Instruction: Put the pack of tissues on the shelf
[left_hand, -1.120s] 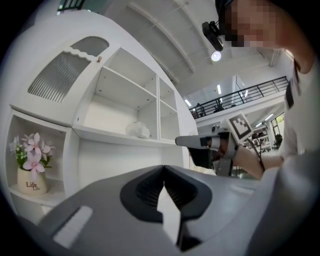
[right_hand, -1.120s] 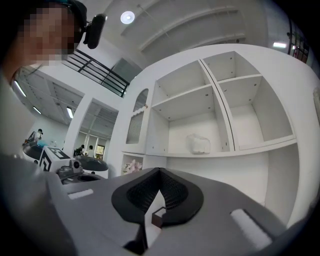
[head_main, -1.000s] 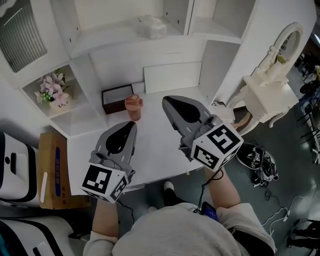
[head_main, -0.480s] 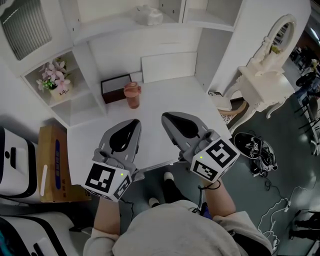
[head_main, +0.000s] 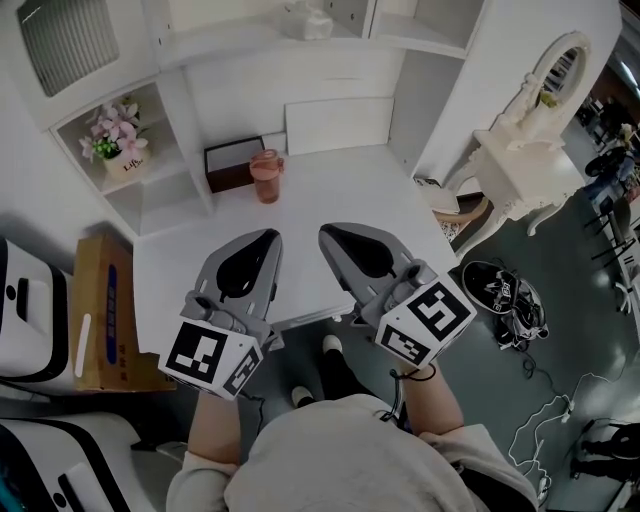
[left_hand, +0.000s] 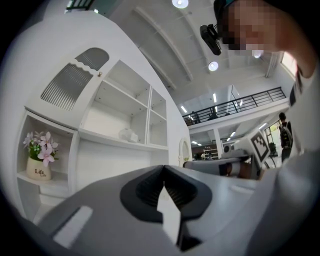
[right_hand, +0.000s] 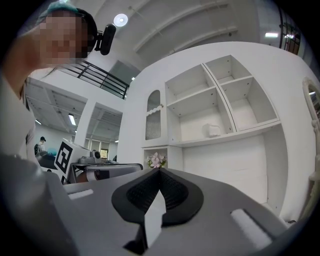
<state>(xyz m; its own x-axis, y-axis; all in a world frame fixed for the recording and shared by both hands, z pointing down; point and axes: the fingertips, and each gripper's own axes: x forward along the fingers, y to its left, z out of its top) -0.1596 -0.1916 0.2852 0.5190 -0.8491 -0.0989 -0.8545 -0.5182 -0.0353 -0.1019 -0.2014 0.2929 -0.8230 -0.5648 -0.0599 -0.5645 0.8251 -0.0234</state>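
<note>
- Both your left gripper (head_main: 266, 240) and right gripper (head_main: 328, 234) have fingers together, empty.
- Tissues (head_main: 308, 20) lie on the shelf (head_main: 222, 43), well beyond them.

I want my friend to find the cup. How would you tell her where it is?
Look at the big white shelf unit, then down to the white table in front of it. At the back of the table, right beside a dark box, stands the cup. It is the only pink, round thing on the table.
</note>
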